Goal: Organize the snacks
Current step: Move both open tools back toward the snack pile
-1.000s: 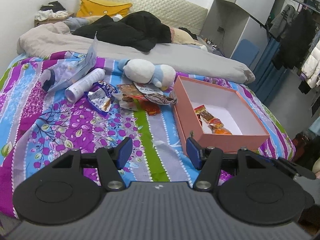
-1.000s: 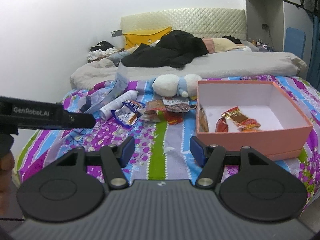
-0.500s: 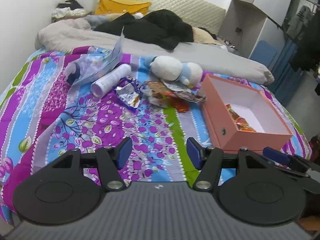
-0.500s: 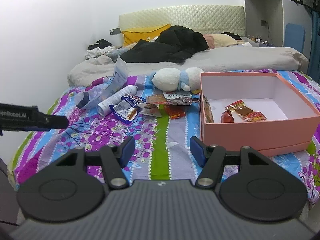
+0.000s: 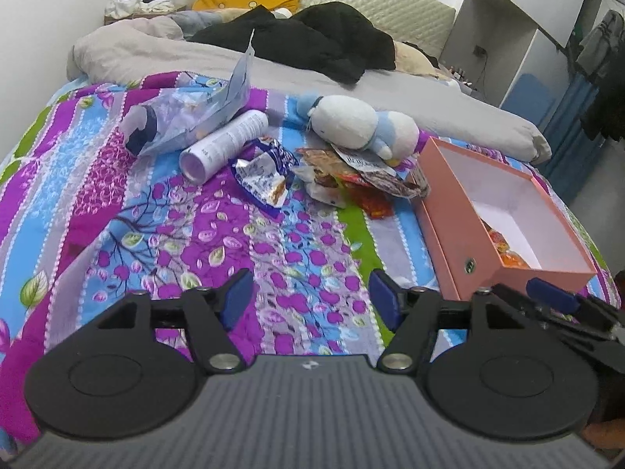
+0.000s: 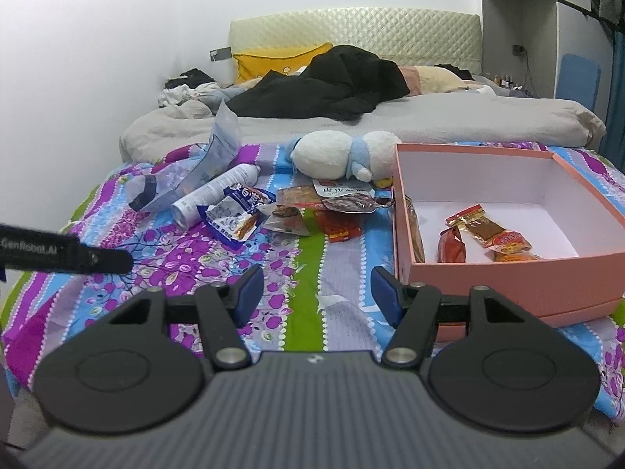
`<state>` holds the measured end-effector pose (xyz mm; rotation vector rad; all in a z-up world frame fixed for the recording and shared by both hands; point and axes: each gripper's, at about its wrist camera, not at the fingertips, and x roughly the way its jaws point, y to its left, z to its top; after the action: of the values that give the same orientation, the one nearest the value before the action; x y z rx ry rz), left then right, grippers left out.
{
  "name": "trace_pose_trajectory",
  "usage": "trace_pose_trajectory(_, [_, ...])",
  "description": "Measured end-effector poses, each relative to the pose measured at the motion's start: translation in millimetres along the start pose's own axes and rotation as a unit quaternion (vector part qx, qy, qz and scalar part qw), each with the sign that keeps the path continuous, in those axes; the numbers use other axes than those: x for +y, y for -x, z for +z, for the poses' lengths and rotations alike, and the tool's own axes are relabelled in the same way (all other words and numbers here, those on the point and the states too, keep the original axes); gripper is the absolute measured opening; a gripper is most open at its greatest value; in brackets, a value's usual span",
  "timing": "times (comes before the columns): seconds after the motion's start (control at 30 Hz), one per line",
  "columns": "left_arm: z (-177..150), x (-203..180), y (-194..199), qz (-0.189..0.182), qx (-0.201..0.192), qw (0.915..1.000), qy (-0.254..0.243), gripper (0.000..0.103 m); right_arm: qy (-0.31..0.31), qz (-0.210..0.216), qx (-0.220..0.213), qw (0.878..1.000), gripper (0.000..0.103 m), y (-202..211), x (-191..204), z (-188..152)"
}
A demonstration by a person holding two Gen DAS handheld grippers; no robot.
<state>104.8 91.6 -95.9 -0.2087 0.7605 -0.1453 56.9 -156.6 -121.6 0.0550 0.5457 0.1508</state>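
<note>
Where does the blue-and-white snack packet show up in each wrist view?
Left wrist: blue-and-white snack packet left of centre, upper half.
Right wrist: packet left of centre, mid-height.
Shared landmark: the white tube lying just left of it.

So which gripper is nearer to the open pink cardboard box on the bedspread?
Right. The right gripper hovers just beside the pink box's near corner; the left gripper sits further left, over bare bedspread.
</note>
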Motion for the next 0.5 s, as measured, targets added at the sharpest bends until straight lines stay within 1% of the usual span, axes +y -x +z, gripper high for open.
trace_pose_trajectory(0.23, [11,4,-27,-0.003,0.005,1.0,-0.003,0.075,0.007,-0.002,0.006,1.0,0.063,-19,3,0])
trace_pose_trajectory(0.4, [11,12,-56,0.003,0.017,0.9999,-0.002,0.075,0.013,0.005,0.014,1.0,0.063,-38,7,-2])
trace_pose_trajectory(0.5, [10,20,-77,0.007,0.024,0.9997,0.009,0.075,0.026,0.008,0.017,0.999,0.063,-51,13,-4])
